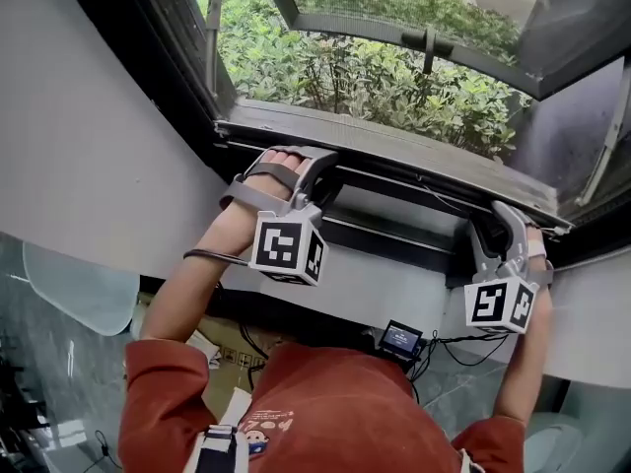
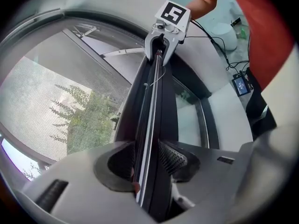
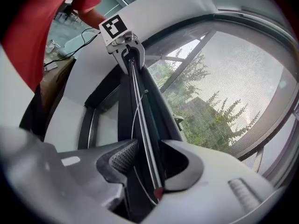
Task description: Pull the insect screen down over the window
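Observation:
The insect screen's dark bottom bar [image 1: 414, 180] runs across the window low down, just above the sill. Its grey mesh [image 2: 51, 101] stretches above the bar, with green bushes showing through it. My left gripper [image 1: 314, 173] is shut on the bar's left part; in the left gripper view the bar [image 2: 152, 125] runs straight between the ribbed pads [image 2: 172, 157]. My right gripper [image 1: 496, 223] is shut on the bar's right part. In the right gripper view the bar [image 3: 140, 106] passes between the jaws towards the left gripper [image 3: 122, 40], and the mesh [image 3: 233, 87] lies to its right.
A black window frame [image 1: 148, 57] borders the opening, with an outward-opened casement [image 1: 414, 37] above the bushes. A white ledge [image 1: 394, 289] lies below the bar. A small lit device [image 1: 399, 340] with cables hangs under it. A glass surface [image 1: 79, 284] is at the lower left.

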The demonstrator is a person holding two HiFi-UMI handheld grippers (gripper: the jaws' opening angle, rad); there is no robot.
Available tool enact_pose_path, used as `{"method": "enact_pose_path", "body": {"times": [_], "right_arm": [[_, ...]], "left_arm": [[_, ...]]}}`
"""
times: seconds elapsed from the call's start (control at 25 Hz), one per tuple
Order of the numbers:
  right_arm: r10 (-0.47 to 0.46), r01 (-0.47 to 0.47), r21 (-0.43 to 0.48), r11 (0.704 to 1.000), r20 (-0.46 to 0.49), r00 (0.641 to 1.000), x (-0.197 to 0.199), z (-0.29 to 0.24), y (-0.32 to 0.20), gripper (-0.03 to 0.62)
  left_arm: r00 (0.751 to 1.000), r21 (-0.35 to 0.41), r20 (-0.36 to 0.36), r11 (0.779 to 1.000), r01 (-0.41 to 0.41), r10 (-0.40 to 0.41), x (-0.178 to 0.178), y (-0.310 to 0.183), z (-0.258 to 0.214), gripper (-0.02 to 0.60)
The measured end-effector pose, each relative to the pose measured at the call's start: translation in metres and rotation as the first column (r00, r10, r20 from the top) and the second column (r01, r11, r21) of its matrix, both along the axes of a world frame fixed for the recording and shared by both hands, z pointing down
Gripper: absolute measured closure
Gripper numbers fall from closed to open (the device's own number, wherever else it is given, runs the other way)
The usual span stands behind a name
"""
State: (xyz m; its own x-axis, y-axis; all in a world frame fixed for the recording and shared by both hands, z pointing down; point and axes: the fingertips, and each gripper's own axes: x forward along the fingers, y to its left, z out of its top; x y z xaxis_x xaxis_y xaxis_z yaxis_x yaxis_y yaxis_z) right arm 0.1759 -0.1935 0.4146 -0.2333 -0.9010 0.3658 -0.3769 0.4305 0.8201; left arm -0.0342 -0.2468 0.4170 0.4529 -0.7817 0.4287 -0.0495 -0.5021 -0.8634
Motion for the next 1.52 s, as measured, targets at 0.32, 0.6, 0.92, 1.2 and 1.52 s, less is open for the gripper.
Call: {"method": "enact_pose_path", "body": {"times": [0.32, 0.6, 0.92, 1.2, 1.52], "right_arm": [[0.001, -0.001, 0.000, 1.000, 0.014, 1.000, -0.001, 0.003, -0.001, 0.434], [0.008, -0.008, 0.010, 1.000, 0.032, 0.999, -0.002, 0.010, 0.000, 0.428], [0.004, -0.004, 0.007, 1.000, 0.039, 0.999, -0.003, 0.009, 0.003, 0.428], [0.004, -0.003, -0.003, 1.000, 0.110, 0.994, -0.003, 0.004, 0.004, 0.428], [0.008, -0.006, -0.017, 1.000, 0.136, 0.991, -0.003, 0.007, 0.003, 0.428]], "left_arm": [[1.000, -0.001, -0.013, 1.000, 0.002, -0.002, -0.001, -0.001, 0.003, 0.425], [1.000, -0.007, 0.001, 1.000, -0.002, 0.002, -0.001, 0.001, 0.011, 0.425], [1.000, -0.015, 0.014, 1.000, -0.003, 0.003, -0.003, 0.004, 0.010, 0.425], [1.000, -0.050, 0.021, 0.999, 0.001, 0.000, -0.002, 0.004, 0.010, 0.425], [1.000, -0.074, 0.022, 0.997, -0.006, 0.008, -0.002, 0.004, 0.012, 0.425]]}}
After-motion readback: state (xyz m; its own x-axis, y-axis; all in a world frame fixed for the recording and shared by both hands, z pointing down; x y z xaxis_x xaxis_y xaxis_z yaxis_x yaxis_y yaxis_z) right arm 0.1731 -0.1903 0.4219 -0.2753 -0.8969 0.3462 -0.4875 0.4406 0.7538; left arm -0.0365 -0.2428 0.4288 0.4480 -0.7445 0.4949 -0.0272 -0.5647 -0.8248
